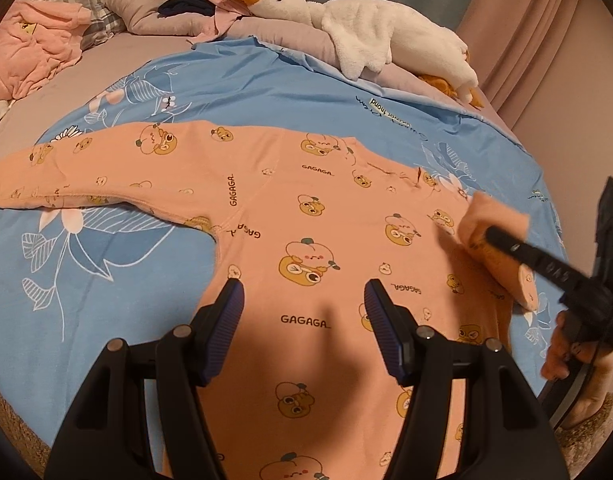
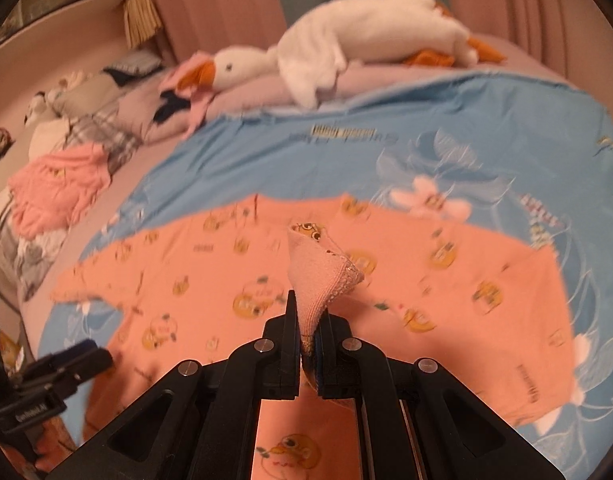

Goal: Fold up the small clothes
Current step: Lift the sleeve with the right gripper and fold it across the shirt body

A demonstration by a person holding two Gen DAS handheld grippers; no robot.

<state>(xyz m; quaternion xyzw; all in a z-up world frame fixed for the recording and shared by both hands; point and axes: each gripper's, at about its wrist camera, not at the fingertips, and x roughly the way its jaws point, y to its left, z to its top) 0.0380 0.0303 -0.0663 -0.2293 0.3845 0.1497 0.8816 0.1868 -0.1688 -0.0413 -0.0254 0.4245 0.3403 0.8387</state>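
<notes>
Spread wide, the left gripper (image 1: 302,300) hovered over the peach bear-print cotton top (image 1: 306,240) on the blue floral sheet (image 1: 106,280); the right gripper (image 2: 308,344) pinched its sleeve cuff (image 2: 322,272), lifted off the sheet's right edge.

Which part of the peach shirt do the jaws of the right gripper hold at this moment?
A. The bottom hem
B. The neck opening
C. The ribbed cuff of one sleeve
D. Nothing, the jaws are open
C. In the right wrist view the right gripper has its jaws closed on the ribbed cuff of the peach shirt, lifted above the shirt body.
</notes>
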